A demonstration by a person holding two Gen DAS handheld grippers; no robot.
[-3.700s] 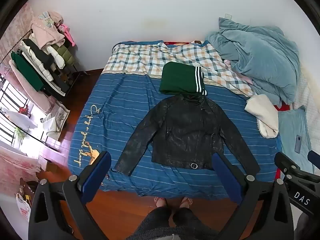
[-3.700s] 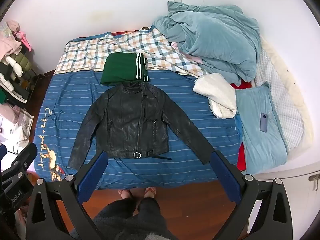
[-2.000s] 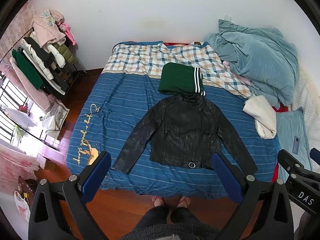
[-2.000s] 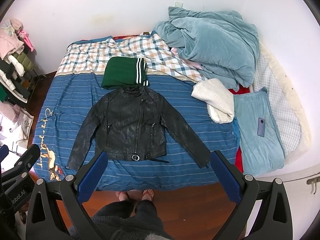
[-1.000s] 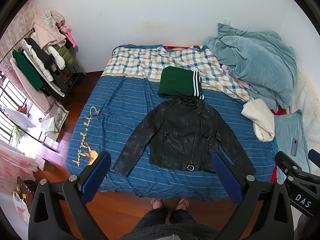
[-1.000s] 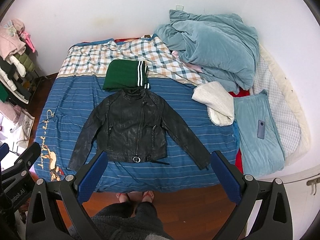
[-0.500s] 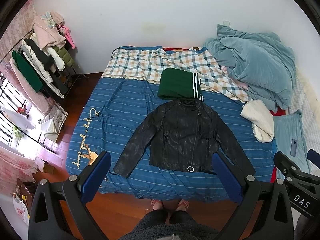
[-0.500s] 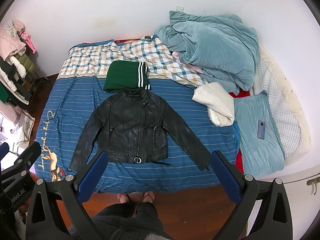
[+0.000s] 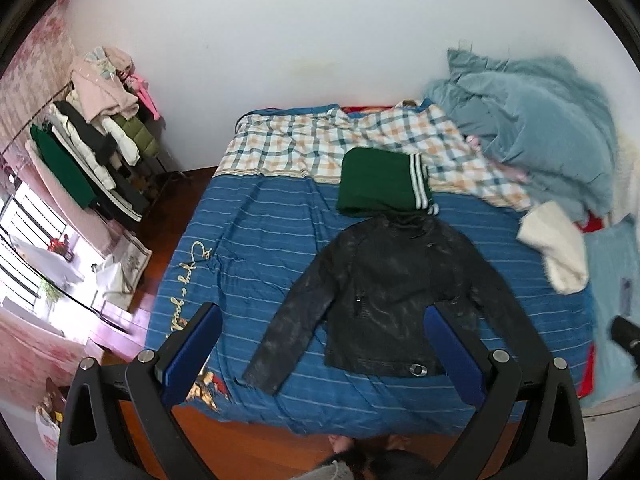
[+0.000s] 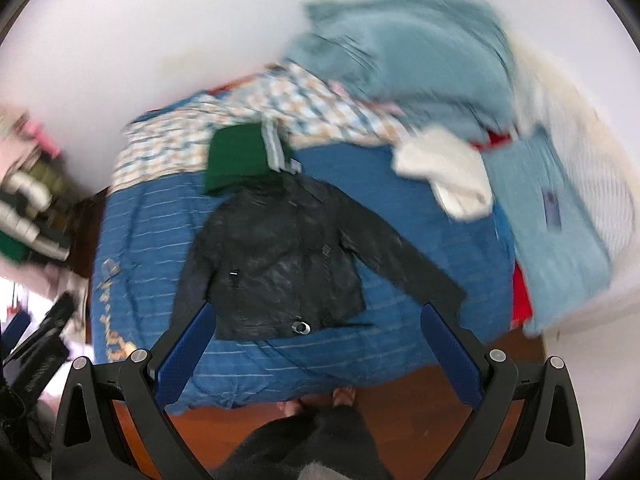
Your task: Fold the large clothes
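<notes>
A black leather jacket (image 9: 396, 292) lies flat and face up on the blue striped bed cover (image 9: 256, 248), sleeves spread, hem toward me. It also shows in the blurred right wrist view (image 10: 280, 256). A folded green garment with white stripes (image 9: 380, 182) lies just beyond its collar. My left gripper (image 9: 322, 328) is open and empty, held high above the bed's near edge. My right gripper (image 10: 318, 328) is open and empty, also well above the jacket's hem.
A heap of blue-grey bedding (image 9: 532, 132) and a white fleece item (image 9: 556, 248) lie at the right. A checked sheet (image 9: 320, 140) covers the bed's far end. A clothes rack (image 9: 88, 144) stands at the left. Wooden floor and my feet (image 10: 340, 396) are below.
Both grippers have moved down and forward toward the bed, so the jacket looks larger. The right view is now tilted and motion-blurred. The jacket has not moved.
</notes>
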